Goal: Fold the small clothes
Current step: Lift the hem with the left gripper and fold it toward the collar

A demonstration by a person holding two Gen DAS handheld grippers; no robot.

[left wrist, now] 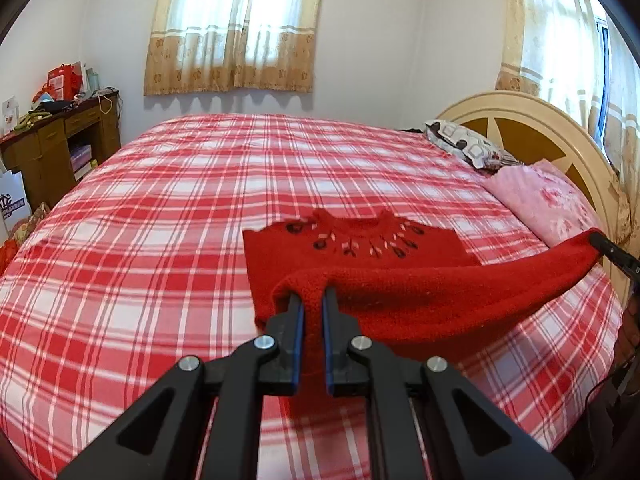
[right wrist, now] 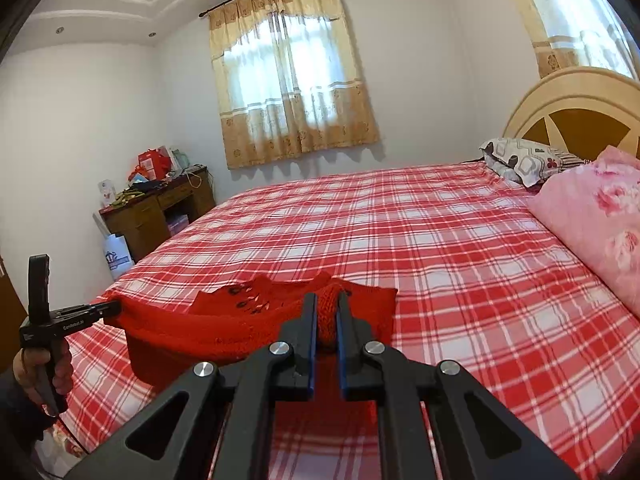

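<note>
i hold a red sweater [left wrist: 400, 300] above the bed [left wrist: 160, 240], one tool at each end of its hem. my left tool [left wrist: 314, 296] is clenched on a bunched fold of the knit at the left corner, blue pads pinching the cloth. my right tool [right wrist: 326, 304] is clenched on a thick roll of the same knit at the other corner. the lower edge hangs taut between the two tools, lifted clear of the plaid bedspread, while the collar end with its dark embroidered neckline [left wrist: 352, 240] lies flat on the bed beyond. in the right wrist view the left tool [right wrist: 116, 306] enters from the left edge, gripped by a hand [right wrist: 44, 368]; in the left wrist view the right tool [left wrist: 596, 240] pokes in from the right. a pink pillow [right wrist: 600, 216] and a patterned pillow [right wrist: 520, 160] lie against the headboard [right wrist: 568, 104]. a cluttered brown desk [left wrist: 52, 140] stands by the far wall, under curtained windows.
</note>
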